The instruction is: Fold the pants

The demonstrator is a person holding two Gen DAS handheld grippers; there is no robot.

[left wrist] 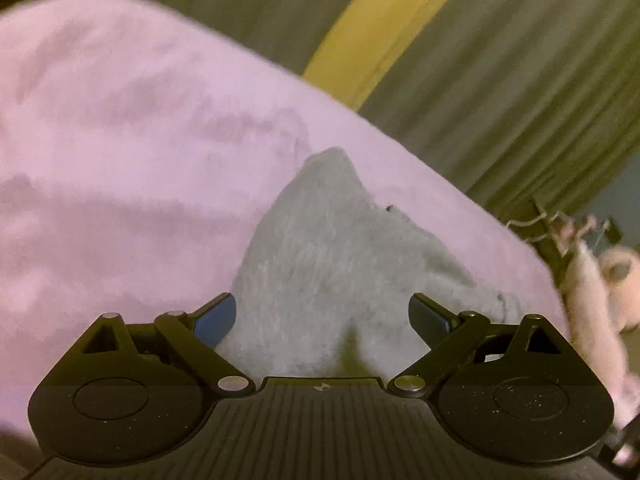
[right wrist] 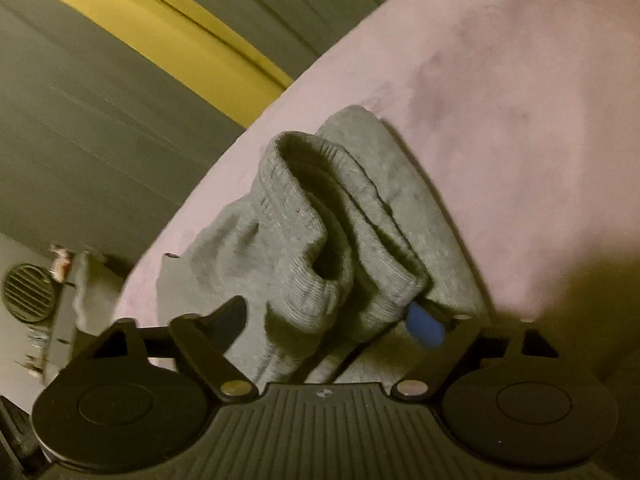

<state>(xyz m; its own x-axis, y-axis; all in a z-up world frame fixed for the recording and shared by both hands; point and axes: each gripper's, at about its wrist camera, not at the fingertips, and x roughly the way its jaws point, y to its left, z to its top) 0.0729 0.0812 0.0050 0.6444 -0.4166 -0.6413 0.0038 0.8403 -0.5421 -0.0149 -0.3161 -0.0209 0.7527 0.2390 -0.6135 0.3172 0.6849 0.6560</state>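
Grey knit pants [left wrist: 320,260] lie on a pink bed cover [left wrist: 120,120], rising to a point in the left wrist view. My left gripper [left wrist: 322,316] hovers low over them, open wide, with grey cloth lying between its blue pads [left wrist: 216,318] and not pinched. In the right wrist view, two ribbed cuffs [right wrist: 312,240] of the pants lie stacked and curled on the pink cover [right wrist: 520,120]. My right gripper [right wrist: 328,320] straddles the cuffs. Its blue pad [right wrist: 424,326] touches the right cuff, while the left finger stands beside the cloth without squeezing it.
The cover's edge runs diagonally across both views, with a grey panelled wall and a yellow band [left wrist: 368,40] beyond it. A pale blurred object [left wrist: 600,280] sits past the edge on the right. A round vent [right wrist: 28,292] and clutter lie low on the left.
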